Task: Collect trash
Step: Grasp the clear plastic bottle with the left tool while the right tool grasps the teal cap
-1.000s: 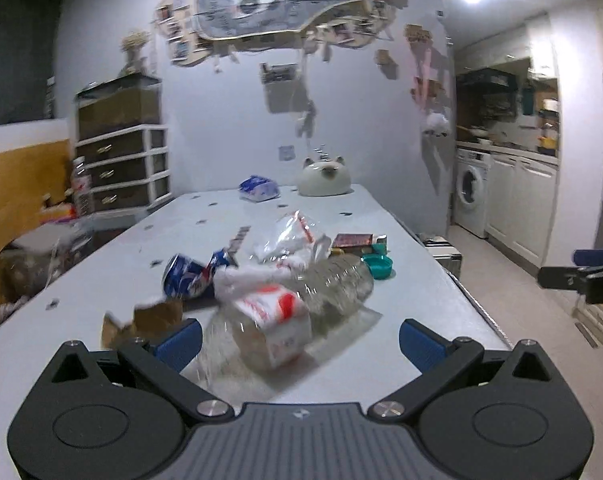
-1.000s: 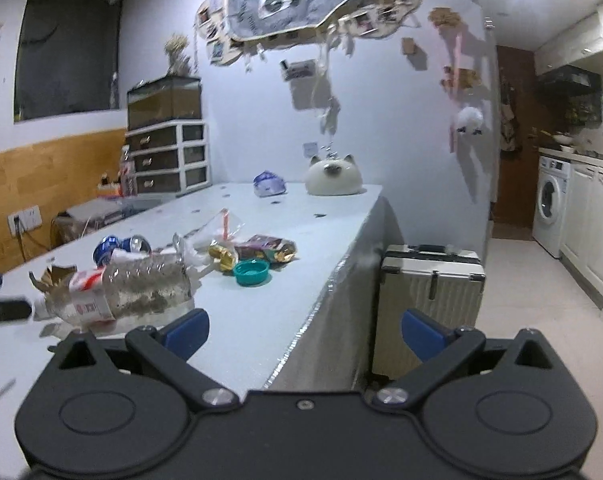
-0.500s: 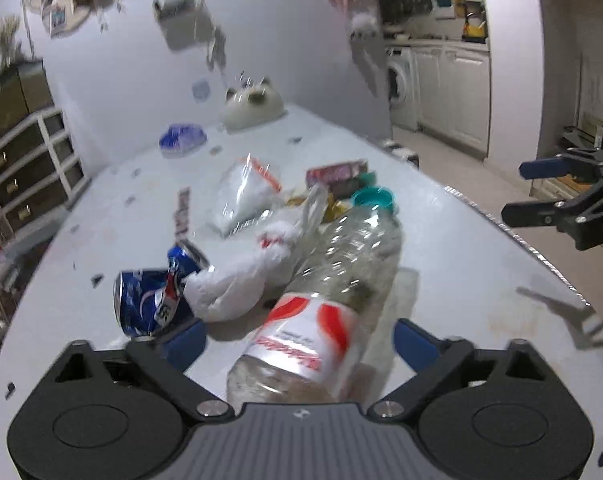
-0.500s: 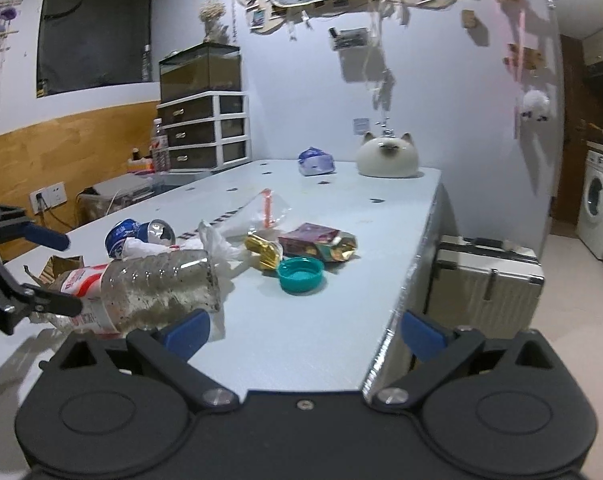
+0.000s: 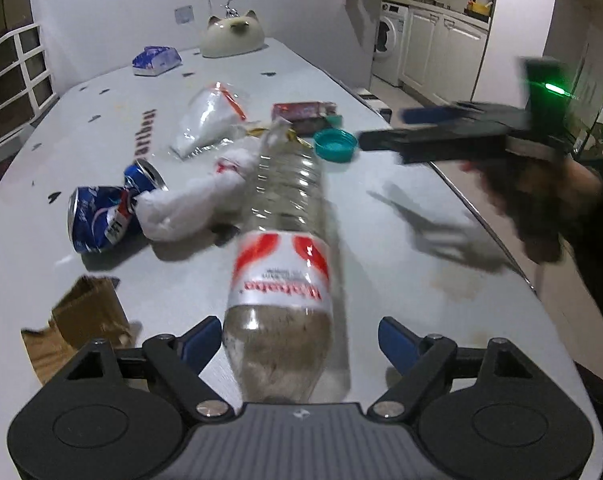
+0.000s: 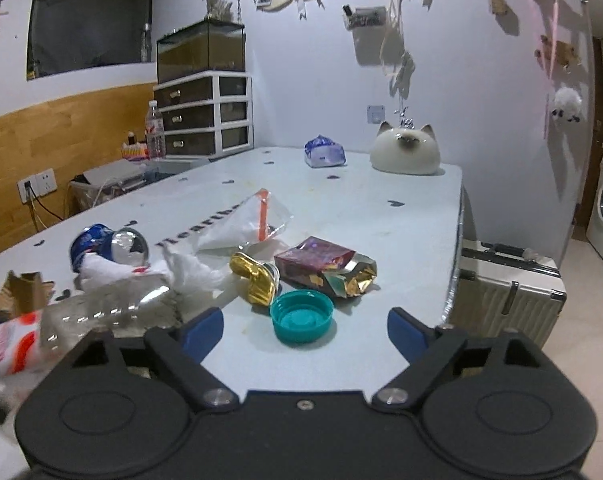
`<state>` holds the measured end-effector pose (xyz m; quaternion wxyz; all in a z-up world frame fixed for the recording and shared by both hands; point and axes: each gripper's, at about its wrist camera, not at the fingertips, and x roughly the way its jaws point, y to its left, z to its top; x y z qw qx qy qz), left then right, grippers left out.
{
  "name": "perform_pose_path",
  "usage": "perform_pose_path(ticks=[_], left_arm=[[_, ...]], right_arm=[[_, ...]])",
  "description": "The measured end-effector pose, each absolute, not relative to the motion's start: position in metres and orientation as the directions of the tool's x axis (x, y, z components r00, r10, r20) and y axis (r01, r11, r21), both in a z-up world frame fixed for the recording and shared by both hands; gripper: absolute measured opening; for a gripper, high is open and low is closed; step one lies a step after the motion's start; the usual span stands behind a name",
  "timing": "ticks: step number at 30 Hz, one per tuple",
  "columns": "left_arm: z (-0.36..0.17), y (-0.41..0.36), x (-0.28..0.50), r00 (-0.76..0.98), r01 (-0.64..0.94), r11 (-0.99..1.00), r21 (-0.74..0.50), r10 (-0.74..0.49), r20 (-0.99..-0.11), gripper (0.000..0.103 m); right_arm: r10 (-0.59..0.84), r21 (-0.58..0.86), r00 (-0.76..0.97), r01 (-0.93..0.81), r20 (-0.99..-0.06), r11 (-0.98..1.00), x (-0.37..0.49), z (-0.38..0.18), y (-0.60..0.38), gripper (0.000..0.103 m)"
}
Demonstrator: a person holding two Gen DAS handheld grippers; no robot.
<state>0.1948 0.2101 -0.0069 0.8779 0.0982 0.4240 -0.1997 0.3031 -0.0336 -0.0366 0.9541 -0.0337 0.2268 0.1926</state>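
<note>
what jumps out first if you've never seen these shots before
A big clear plastic bottle lies on its side on the white table, its base between the open jaws of the left hand-held gripper. A teal cap sits just ahead of the right hand-held gripper. A crushed blue can lies left of the bottle.

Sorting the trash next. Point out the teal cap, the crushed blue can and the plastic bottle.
teal cap (image 6: pixel 302 318): right wrist view, on its open inside.
crushed blue can (image 5: pixel 101 216): left wrist view, on its dented side.
plastic bottle (image 5: pixel 279 272): left wrist view, on its red and white label.
</note>
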Motion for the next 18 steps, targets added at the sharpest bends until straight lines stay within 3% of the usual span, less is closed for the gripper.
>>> perform_pose_path(ticks=[6, 9, 11, 18], left_arm=[[-0.001, 0.196, 0.190, 0.533, 0.384, 0.923, -0.004, -0.225, -0.816, 0.085], [0.003, 0.192, 0.200, 0.536, 0.338, 0.941, 0.000, -0.192, -0.822, 0.085], [0.004, 0.192, 0.212, 0.518, 0.316, 0.949, -0.015, -0.185, -0.835, 0.086], [-0.008, 0.184, 0.242, 0.485, 0.268, 0.962, 0.043, -0.096, -0.869, 0.082]], right_arm=[[0.323, -0.026, 0.789, -0.393, -0.523, 0.919, 0.335, -0.049, -0.007, 0.078], [0.309, -0.051, 0.772, -0.403, -0.555, 0.914, 0.343, -0.053, 0.002, 0.064], [0.301, -0.051, 0.761, -0.401, -0.575, 0.915, 0.345, -0.057, 0.003, 0.047], [0.323, -0.090, 0.753, -0.450, -0.573, 0.889, 0.315, -0.057, -0.007, 0.044]])
